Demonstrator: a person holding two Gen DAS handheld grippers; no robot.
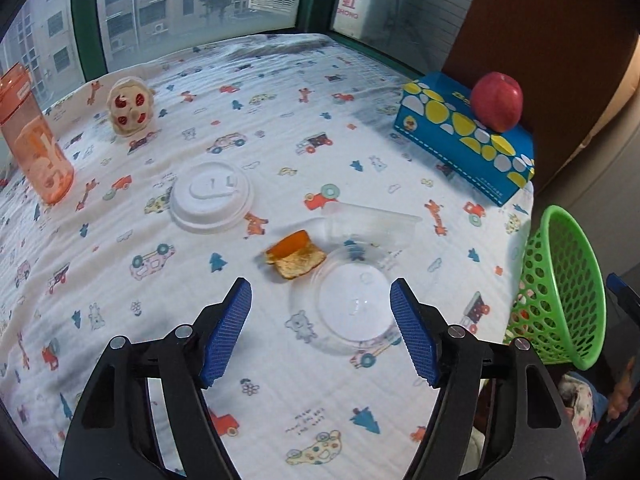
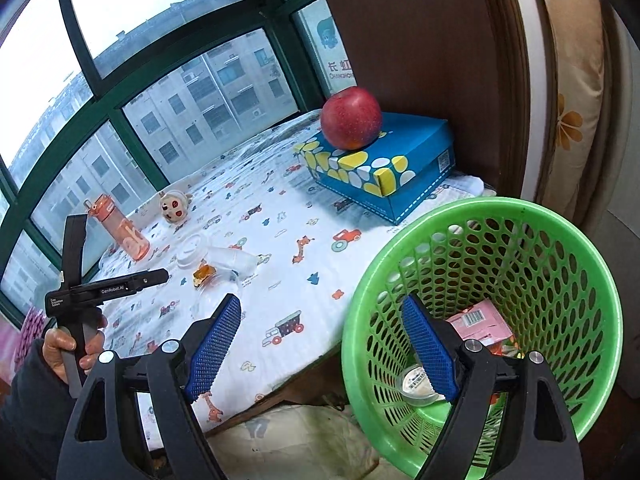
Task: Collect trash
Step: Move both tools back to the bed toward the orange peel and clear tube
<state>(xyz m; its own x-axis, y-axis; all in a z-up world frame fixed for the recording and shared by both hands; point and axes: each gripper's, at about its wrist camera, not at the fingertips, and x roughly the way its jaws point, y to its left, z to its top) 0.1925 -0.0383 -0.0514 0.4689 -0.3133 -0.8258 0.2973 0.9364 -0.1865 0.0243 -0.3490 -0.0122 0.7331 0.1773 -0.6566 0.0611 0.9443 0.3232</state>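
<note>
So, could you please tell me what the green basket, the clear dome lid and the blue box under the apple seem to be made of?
Green basket: probably moulded plastic, glossy, with a regular grid of holes.
Clear dome lid: thin transparent plastic, it seems; the cloth's print shows through it.
Blue box: likely printed cardboard, matte, with sharp folded edges.
</note>
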